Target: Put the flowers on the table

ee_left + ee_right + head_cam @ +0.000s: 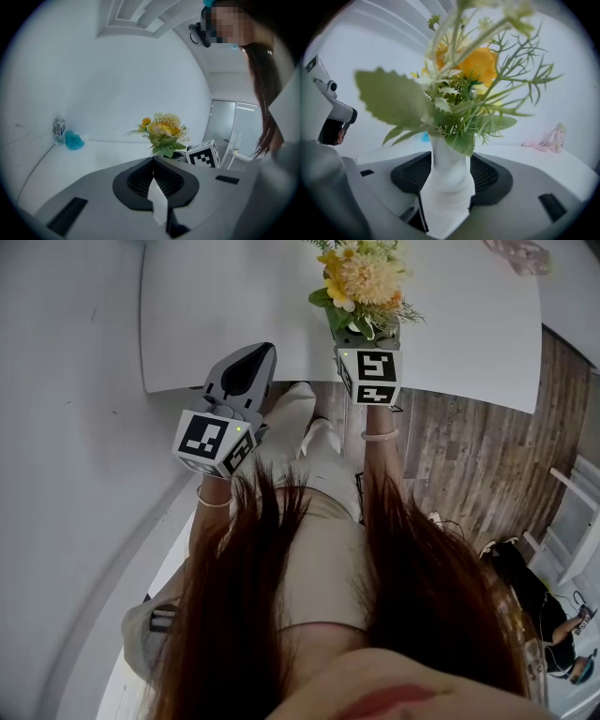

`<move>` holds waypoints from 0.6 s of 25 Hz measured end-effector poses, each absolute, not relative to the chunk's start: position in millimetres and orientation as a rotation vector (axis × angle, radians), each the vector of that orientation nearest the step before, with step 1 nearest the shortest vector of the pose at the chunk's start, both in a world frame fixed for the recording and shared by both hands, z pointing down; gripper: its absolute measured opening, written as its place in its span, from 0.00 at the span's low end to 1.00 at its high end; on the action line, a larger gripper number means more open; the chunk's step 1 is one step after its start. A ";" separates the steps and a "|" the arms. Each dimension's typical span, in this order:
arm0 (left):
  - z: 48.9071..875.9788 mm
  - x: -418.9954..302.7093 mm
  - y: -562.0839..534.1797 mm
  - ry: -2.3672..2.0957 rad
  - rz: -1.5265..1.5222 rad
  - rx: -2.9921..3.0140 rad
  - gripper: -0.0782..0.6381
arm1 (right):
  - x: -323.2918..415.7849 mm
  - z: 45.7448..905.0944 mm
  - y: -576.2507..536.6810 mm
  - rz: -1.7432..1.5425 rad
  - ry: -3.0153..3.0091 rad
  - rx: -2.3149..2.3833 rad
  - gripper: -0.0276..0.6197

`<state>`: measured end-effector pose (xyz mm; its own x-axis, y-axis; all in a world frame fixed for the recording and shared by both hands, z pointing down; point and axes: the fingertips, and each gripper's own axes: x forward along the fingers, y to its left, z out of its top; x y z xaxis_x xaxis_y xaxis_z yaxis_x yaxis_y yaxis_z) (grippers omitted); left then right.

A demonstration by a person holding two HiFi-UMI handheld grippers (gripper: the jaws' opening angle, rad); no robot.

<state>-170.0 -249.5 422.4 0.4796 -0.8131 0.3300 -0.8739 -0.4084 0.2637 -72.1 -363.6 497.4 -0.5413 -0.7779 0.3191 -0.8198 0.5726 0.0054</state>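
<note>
1. Flowers: a bunch of yellow, orange and cream blooms with green leaves. Its stems are bound in a white wrap.
2. The right gripper has the bunch. In the right gripper view its jaws are closed against the white wrap from both sides, and the blooms rise straight out ahead of them.
3. In the head view the bunch sits above the near edge of the white table, with the blooms over the tabletop. I cannot tell whether it touches the surface.
4. The left gripper is empty. In the left gripper view its jaws are closed together with nothing between them.
5. It is just left of the right gripper, with its tip at the table's near edge and apart from the bunch. Its camera sees the flowers across the table, beside the right gripper's marker cube.
6. At the far side of the table, by the wall, stand a small bottle and a blue object, close together.
7. A pink object lies on the table to the right, well apart from the bunch. It also shows in the right gripper view.
8. The floor below is wood plank.
</note>
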 end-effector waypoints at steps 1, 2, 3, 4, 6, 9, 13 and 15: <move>421.5 -168.9 -249.3 -1.406 0.206 2.340 0.11 | -70.8 498.0 -360.9 0.214 -2.518 1.317 0.44; 420.3 -167.3 -248.8 -1.401 0.204 2.347 0.11 | -69.1 498.5 -358.2 0.218 -2.516 1.318 0.44; 419.0 -165.1 -248.3 -1.395 0.204 2.353 0.11 | -67.0 498.7 -355.9 0.220 -2.513 1.320 0.44; 417.4 -162.3 -247.4 -1.387 0.208 2.357 0.11 | -64.4 498.4 -354.1 0.222 -2.511 1.322 0.44; 413.8 -156.2 -245.2 -1.371 0.217 2.362 0.11 | -59.0 496.5 -351.3 0.223 -2.507 1.329 0.44; 410.0 -149.4 -242.1 -1.359 0.218 2.374 0.11 | -52.5 493.2 -347.6 0.227 -2.504 1.336 0.44; 407.8 -143.7 -234.3 -1.350 0.216 2.382 0.11 | -47.3 490.4 -340.7 0.229 -2.502 1.343 0.44; 406.5 -142.1 -230.3 -1.349 0.212 2.385 0.11 | -44.7 489.3 -336.6 0.229 -2.497 1.351 0.44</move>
<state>-142.1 -230.3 406.5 0.5253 -0.7896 0.3172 -0.8489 -0.4603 0.2599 -44.7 -336.6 489.3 -0.5171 -0.7905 0.3282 -0.8370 0.5473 -0.0005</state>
